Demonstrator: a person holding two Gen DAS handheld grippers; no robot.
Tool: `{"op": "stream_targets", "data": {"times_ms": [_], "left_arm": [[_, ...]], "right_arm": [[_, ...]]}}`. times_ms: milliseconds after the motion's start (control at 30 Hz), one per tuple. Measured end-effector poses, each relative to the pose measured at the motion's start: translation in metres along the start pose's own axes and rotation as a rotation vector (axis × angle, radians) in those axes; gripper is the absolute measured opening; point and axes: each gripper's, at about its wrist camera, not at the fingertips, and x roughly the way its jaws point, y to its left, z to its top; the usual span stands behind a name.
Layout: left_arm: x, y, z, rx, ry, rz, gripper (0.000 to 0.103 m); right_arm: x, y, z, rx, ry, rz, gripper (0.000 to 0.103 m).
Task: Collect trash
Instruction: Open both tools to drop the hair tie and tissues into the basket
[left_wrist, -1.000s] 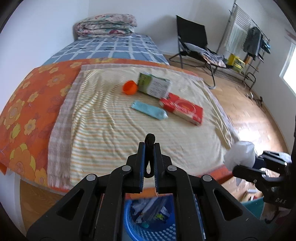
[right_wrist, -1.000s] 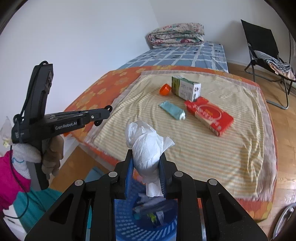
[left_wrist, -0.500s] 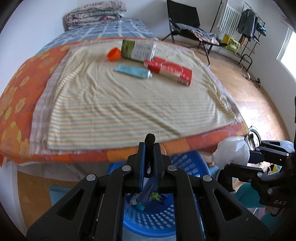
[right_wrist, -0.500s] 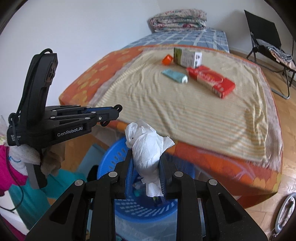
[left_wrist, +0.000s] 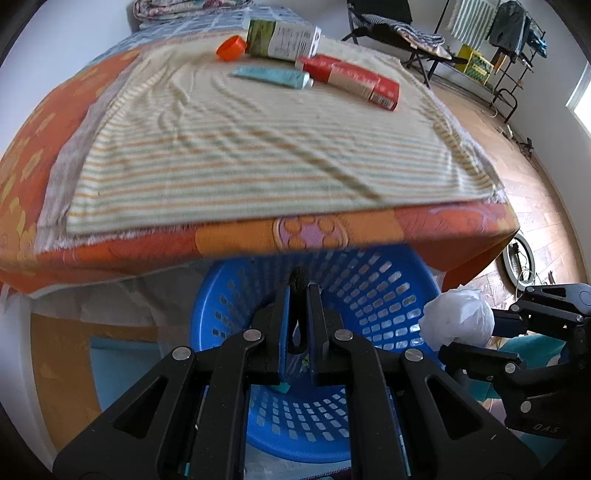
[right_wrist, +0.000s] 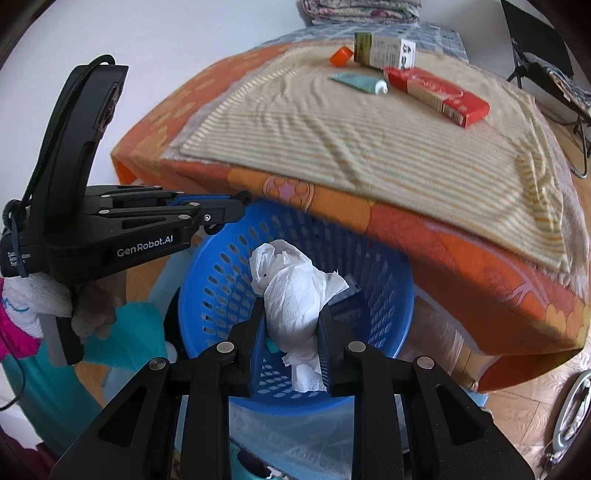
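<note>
Tissue (right_wrist: 295, 291), a crumpled white wad, sits clamped between the jaws of our right gripper (right_wrist: 291, 354), poised over the open mouth of the blue basket (right_wrist: 384, 325) on the floor at the near edge of the bed (right_wrist: 480, 258). Our left gripper (left_wrist: 298, 328) is closed on a small black loop (left_wrist: 297, 284), also above the basket. Some scraps already lie inside. We judge the job partly done: far across the striped cloth (left_wrist: 240, 147) remain an orange cap (left_wrist: 232, 48), green carton (left_wrist: 282, 38), teal tube (left_wrist: 273, 76) and red box (left_wrist: 351, 79).
</note>
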Motion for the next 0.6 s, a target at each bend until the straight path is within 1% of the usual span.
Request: {"op": "stream_targets", "data": {"times_ms": [200, 300, 533, 600], "left_arm": [[0.003, 0.002, -0.004, -0.006, 0.01, 0.004, 0.006], [0.006, 0.003, -0.004, -0.006, 0.015, 0.006, 0.006], [0.009, 0.005, -0.006, -0.01, 0.026, 0.019, 0.007], [0.01, 0.007, -0.006, -0.013, 0.029, 0.025, 0.017]], "right_arm": [[0.011, -0.002, -0.003, 0.008, 0.031, 0.002, 0.023], [0.013, -0.002, -0.004, 0.007, 0.039, 0.002, 0.025], [0.021, 0.001, -0.003, -0.006, 0.054, 0.001, 0.025], [0.022, 0.002, -0.004, -0.007, 0.061, 0.0, 0.027]]}}
